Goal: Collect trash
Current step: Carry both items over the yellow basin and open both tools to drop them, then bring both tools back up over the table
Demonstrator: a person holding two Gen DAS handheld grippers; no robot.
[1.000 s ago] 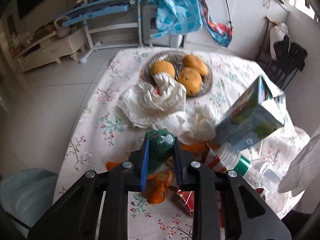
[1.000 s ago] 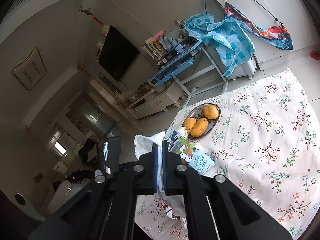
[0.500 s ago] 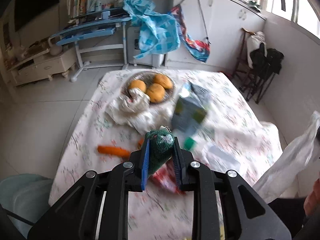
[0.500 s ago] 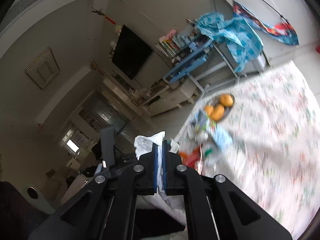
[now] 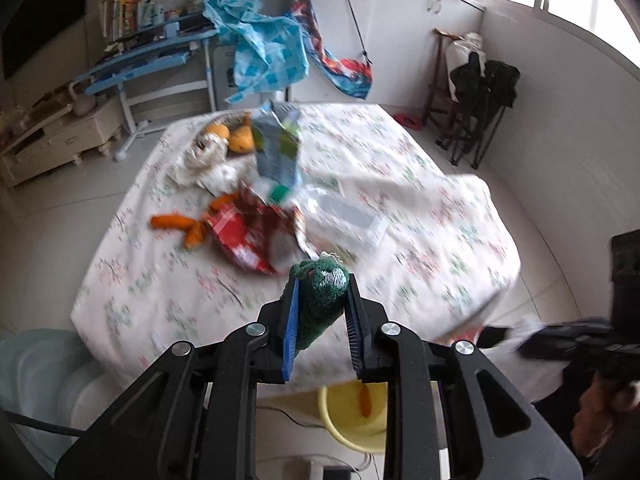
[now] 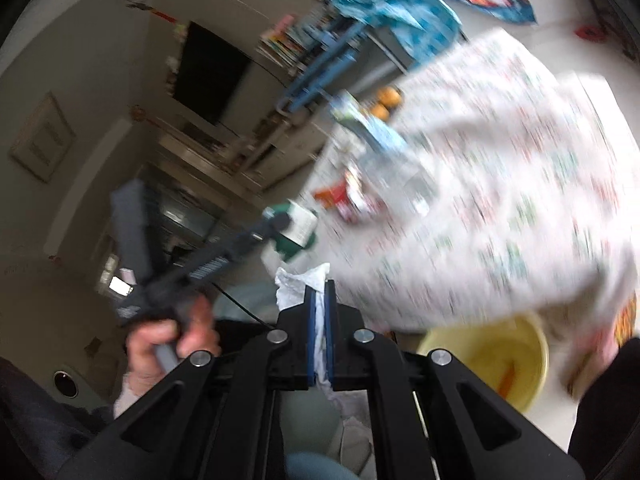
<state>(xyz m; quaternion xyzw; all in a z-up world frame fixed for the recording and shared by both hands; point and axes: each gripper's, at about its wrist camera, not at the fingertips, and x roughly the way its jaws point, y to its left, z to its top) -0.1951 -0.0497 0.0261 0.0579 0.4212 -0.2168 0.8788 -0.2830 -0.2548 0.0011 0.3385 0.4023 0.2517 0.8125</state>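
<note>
The left hand-held gripper (image 5: 320,312) grips a crumpled dark green mesh net (image 5: 320,300) above the floral-clothed surface (image 5: 400,208) to bin it, probably in the thin white plastic bag (image 6: 300,284) the right hand-held gripper (image 6: 319,328) pinches shut.

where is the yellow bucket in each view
Left wrist view: the yellow bucket sits at bottom centre, on the floor just below the left claw that holds a green net.
Right wrist view: lower right, under the table's hanging edge.
Shared landmark: the floral tablecloth above it in both.
</note>
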